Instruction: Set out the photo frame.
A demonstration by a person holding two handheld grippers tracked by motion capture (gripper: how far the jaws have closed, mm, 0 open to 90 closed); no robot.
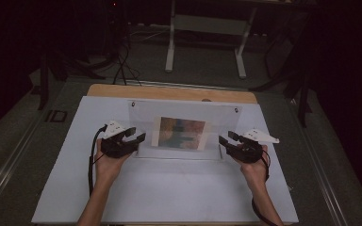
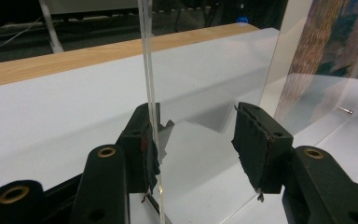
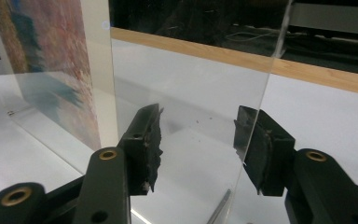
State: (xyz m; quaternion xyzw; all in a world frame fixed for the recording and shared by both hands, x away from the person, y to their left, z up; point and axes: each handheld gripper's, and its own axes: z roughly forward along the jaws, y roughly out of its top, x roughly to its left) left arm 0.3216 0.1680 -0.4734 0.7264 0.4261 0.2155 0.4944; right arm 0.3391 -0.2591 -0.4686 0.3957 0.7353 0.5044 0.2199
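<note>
A clear acrylic picture stand point(image 1: 143, 113) stands upright on the white board point(image 1: 169, 193), with a colourful print point(image 1: 181, 133) in its middle. My left gripper point(image 1: 139, 133) is at the stand's left edge and my right gripper point(image 1: 226, 137) is at its right edge. In the left gripper view the jaws point(image 2: 196, 140) are open, and the acrylic's edge point(image 2: 148, 56) runs down right beside the left pad point(image 2: 145, 149). The right gripper's jaws point(image 3: 198, 140) are also open around the pane point(image 3: 191, 79), whose edge passes close to the right pad point(image 3: 254, 149). The print point(image 3: 51, 56) sits off to the side.
The white board lies on a wooden table whose far edge point(image 1: 169, 92) shows behind the stand. Beyond it on the dark floor are a white-legged frame point(image 1: 169, 47) and cables point(image 1: 122, 66). A small screw point(image 2: 346, 110) lies at the stand's base.
</note>
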